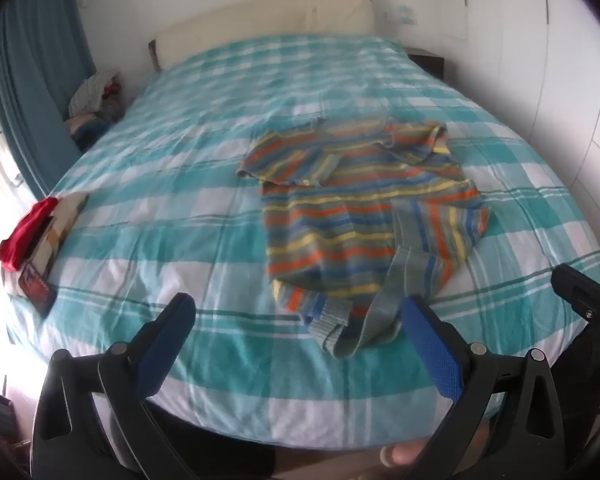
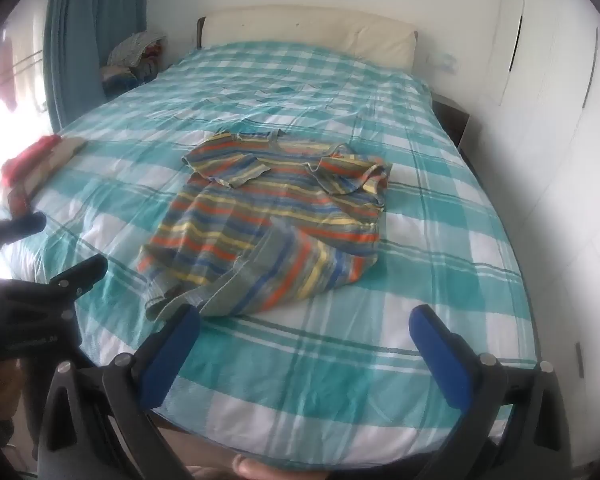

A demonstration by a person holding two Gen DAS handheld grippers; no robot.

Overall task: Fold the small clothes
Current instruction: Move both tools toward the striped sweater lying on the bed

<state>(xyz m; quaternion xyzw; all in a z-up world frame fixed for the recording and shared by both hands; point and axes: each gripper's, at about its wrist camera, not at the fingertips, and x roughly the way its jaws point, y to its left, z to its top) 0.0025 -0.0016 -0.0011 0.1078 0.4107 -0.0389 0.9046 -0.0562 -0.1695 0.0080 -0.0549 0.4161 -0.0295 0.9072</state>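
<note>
Left gripper (image 1: 300, 320): spread, empty.
Right gripper (image 2: 306, 330): spread, empty.
Striped shirt (image 2: 268, 224): rumpled (hem flipped, probably).
Risk: pinching bedsheet (image 2: 340, 380) too.

Clothes heap (image 1: 96, 96) beside bed blurred, folded red item (image 1: 26, 232) washed out by window glare

1 striped shirt (image 1: 364, 216), 1 bed (image 1: 180, 128), 2 folded clothes (image 1: 40, 236), 2 grippers (image 1: 296, 328).
</note>
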